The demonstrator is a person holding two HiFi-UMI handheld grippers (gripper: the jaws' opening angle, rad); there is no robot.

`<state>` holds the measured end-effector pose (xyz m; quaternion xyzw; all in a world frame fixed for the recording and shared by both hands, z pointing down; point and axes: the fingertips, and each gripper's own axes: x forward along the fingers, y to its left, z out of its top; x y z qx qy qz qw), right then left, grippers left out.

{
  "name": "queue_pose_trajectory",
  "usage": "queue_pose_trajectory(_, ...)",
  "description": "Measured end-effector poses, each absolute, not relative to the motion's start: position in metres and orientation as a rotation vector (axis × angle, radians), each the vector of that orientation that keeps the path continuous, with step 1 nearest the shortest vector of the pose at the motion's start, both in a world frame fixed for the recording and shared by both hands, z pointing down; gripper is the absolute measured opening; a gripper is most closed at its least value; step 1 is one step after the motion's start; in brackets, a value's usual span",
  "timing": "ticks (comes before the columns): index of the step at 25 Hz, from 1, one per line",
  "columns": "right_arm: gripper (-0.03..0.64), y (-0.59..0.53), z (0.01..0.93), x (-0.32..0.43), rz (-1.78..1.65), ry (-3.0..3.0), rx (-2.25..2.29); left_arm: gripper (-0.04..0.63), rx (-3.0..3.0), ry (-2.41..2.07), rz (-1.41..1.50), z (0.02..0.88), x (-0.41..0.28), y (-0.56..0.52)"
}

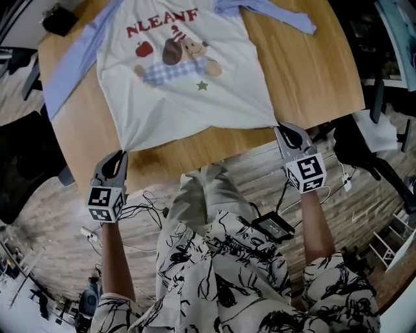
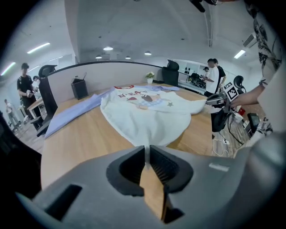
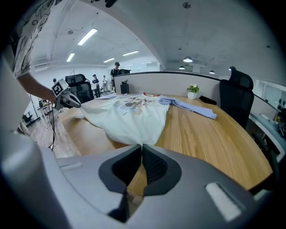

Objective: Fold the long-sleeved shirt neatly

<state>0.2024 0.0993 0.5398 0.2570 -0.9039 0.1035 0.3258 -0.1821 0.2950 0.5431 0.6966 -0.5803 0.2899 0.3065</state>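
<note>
One pale wooden table [image 1: 312,71] carries one long-sleeved shirt [image 1: 182,107], white in the body with two pale blue sleeves. It is spread flat, print side up: red letters, one red apple, one cartoon bear and one small green star. At the table's far left corner sits one black box [image 1: 60,19]. The left sleeve [image 1: 68,75] slants down the left side of the wood.

At the near left, the left gripper [image 1: 121,155], with its one marker cube [image 1: 105,203], has its jaws closed tight on the shirt's left hem corner. In the left gripper view the white cloth [image 2: 143,118] narrows to a point and runs in between the shut pads [image 2: 157,163] of that gripper [image 2: 146,150].

The hem curves across the near part of the table to the right gripper [image 1: 281,128], which bears a second marker cube [image 1: 306,172]. Its jaws are likewise pinched on the right hem corner. The right gripper view shows the cloth [image 3: 129,118] drawn to a tip at the closed jaws of that gripper [image 3: 141,146].

The right sleeve [image 1: 273,12] lies across the far right of the table. Beyond it in the right gripper view stand one small potted plant [image 3: 193,90] and one black office chair [image 3: 234,96]
</note>
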Motion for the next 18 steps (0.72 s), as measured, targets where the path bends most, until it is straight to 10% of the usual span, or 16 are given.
queue_pose_trajectory(18,0.064,0.135,0.577,0.221,0.224,-2.199,0.492,0.086,1.732,-1.498,0.829,0.568,-0.204,0.361)
